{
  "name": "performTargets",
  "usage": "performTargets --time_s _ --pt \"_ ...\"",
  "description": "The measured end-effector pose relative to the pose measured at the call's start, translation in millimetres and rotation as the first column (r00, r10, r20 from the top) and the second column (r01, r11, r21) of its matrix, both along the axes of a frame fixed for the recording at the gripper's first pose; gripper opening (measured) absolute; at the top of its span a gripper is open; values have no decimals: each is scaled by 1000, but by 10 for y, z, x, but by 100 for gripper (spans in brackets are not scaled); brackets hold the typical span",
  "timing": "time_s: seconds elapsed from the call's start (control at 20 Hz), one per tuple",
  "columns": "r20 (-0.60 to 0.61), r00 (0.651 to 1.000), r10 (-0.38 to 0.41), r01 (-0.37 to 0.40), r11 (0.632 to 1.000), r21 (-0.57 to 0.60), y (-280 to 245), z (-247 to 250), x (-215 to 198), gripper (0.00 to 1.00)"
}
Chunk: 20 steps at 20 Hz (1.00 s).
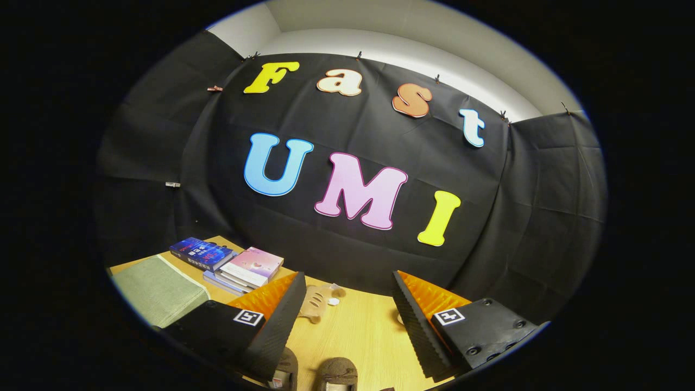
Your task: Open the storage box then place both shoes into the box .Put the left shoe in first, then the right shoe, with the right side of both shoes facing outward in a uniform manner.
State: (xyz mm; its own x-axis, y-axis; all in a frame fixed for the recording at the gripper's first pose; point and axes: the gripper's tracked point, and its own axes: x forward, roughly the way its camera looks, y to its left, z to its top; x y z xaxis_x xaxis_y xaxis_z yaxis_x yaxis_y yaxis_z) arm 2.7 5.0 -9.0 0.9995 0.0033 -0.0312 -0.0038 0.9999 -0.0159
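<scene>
Gripper view: the gripper (347,320) hangs above the table (353,331), fingers spread apart around nothing, two brown shoes (336,374) just below them.

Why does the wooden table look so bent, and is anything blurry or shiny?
Gripper view: a fisheye lens bows the light wooden table; focus is sharp on the open black-and-orange gripper; mild sheen on the stacked glossy books; the two brown fuzzy shoes are dim and cut off.
</scene>
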Motion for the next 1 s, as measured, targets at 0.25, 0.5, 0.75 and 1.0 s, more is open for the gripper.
performTargets --time_s 0.25,0.5,0.75,1.0 --pt "-1 1000 -3 3 1000 0 -7 -12 9 98" --pt "-8 1000 -2 2 1000 0 5 -37 11 98" --pt "-9 1000 -4 4 1000 0 7 -41 12 98" --pt "-13 1000 -7 7 1000 -1 0 -47 5 98"
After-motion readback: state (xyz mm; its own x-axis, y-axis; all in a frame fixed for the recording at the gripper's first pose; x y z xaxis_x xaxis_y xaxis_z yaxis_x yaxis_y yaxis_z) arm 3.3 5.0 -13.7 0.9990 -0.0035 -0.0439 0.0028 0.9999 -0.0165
